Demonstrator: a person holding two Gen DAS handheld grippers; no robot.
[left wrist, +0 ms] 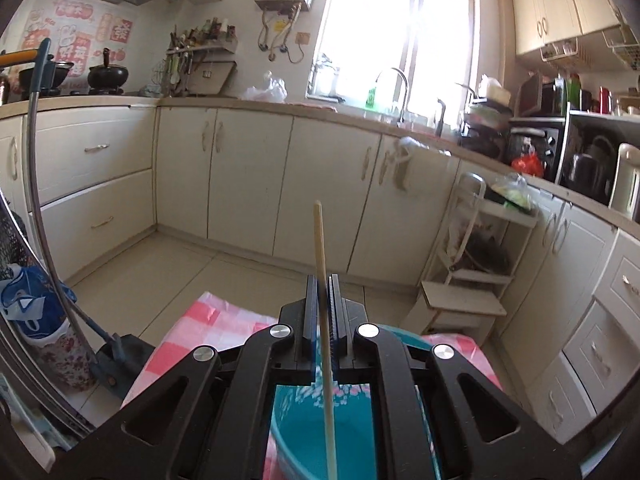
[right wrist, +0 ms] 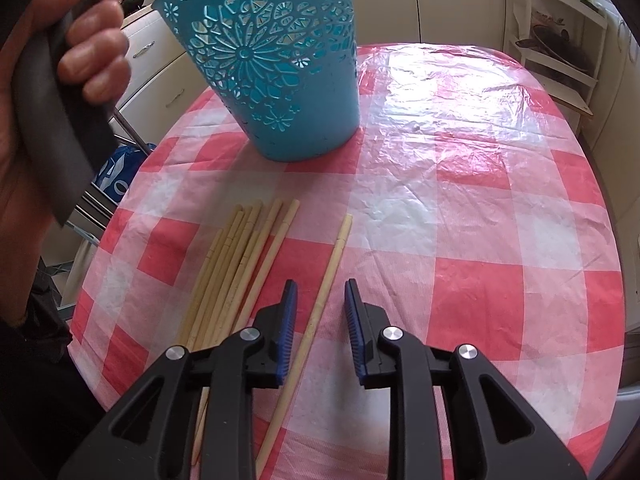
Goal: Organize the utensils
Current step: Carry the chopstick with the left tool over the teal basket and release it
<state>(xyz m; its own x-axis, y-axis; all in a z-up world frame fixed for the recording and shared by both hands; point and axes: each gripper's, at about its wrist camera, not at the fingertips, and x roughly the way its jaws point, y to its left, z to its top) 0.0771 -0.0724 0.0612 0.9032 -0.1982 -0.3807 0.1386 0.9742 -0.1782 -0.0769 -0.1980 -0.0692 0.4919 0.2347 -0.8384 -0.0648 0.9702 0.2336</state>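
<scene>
Left wrist view: the left gripper (left wrist: 322, 300) is clamping one chopstick (left wrist: 320, 248) between closed fingers, holding it directly above the open mouth of the blue basket (left wrist: 304, 432), presumably so it can drop straight in. In the right wrist view, the right gripper (right wrist: 320, 312) is pointing down at the checked tablecloth (right wrist: 460, 208) with fingers apart, straddling a single chopstick (right wrist: 320, 304) without touching it (likely the next pick). A bundle of chopsticks (right wrist: 236, 272) is lying just beside it, near the basket. A hand (right wrist: 80, 40) is gripping the other tool's handle. Red wall stickers (left wrist: 76, 36) are carrying characters, too blurred for reading.
</scene>
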